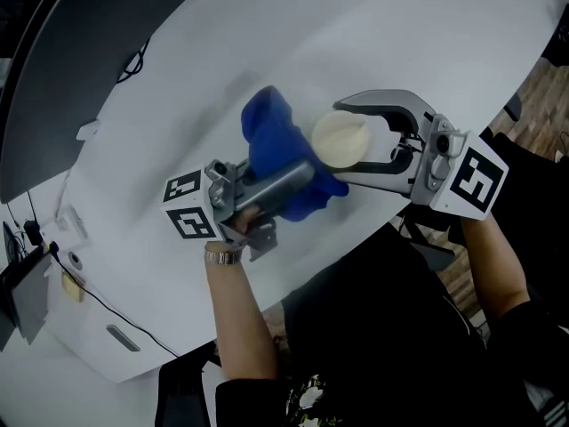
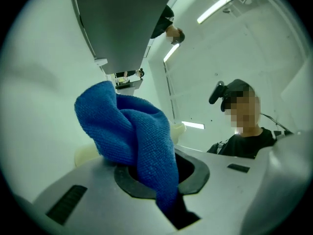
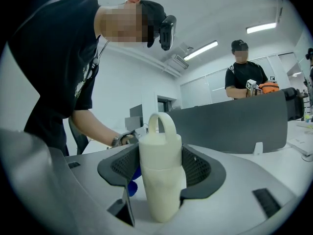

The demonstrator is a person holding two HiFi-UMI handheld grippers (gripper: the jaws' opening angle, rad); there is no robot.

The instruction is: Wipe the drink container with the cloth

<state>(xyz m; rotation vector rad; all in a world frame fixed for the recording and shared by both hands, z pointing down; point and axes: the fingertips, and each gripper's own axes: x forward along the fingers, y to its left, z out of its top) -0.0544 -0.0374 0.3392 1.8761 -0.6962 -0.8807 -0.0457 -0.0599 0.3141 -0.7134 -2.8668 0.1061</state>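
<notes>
Head view: crumpled cloth (image 1: 274, 145), rounded container (image 1: 340, 138)

One cloth (image 1: 276, 145), one drink container (image 1: 340, 139), one table (image 1: 400, 43).

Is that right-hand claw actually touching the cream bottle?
Touching. The right gripper view shows the right gripper closed on the cream bottle, both jaw pads pressed against its sides.

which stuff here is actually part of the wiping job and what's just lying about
In the job: blue cloth, clamped in the left gripper; drink container, clamped in the right gripper.
Lying about: dark panel; black cable.
</notes>
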